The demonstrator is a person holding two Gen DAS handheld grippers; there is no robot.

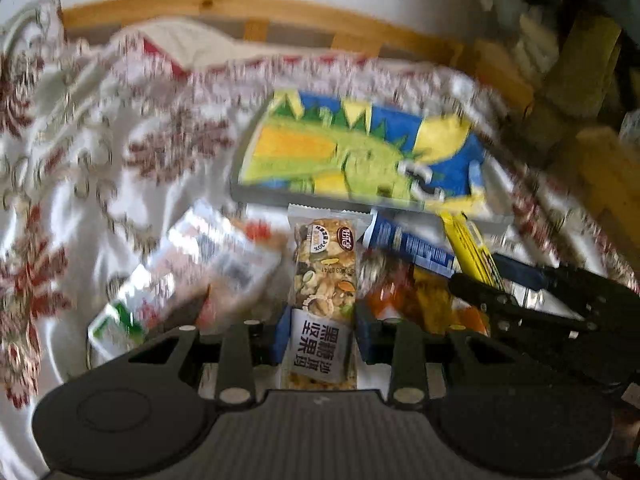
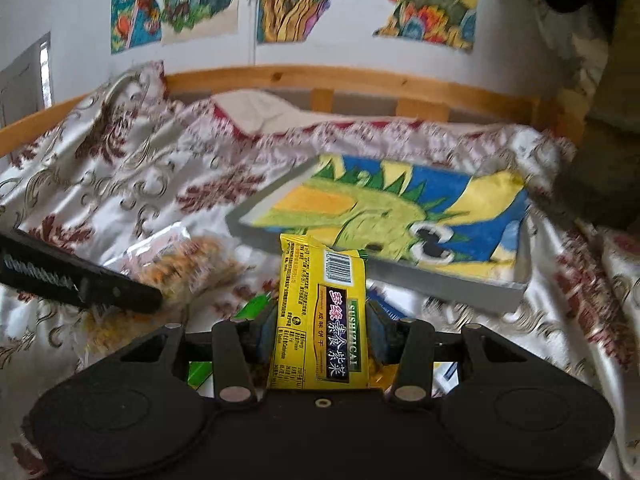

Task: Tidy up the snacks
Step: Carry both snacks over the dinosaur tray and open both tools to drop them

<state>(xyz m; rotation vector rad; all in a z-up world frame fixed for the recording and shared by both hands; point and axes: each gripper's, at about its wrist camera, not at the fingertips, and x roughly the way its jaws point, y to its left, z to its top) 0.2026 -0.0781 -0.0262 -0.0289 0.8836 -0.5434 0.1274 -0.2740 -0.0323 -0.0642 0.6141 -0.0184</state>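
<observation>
Now I pinch a clear-wrapped nut bar (image 1: 323, 280) in left fingers (image 1: 281, 334), a yellow cracker packet (image 2: 320, 312) in right fingers (image 2: 376, 330), bound for the dinosaur-painted tray (image 2: 440, 280).

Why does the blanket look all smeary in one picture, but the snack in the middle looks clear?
In the left wrist view the flowered blanket and loose packets streak with motion blur, while the nut bar pinched between the fingers stays sharp. In the right wrist view the blur is milder, the yellow packet reads clearly, and the fisheye lens bends the wooden rail.
</observation>
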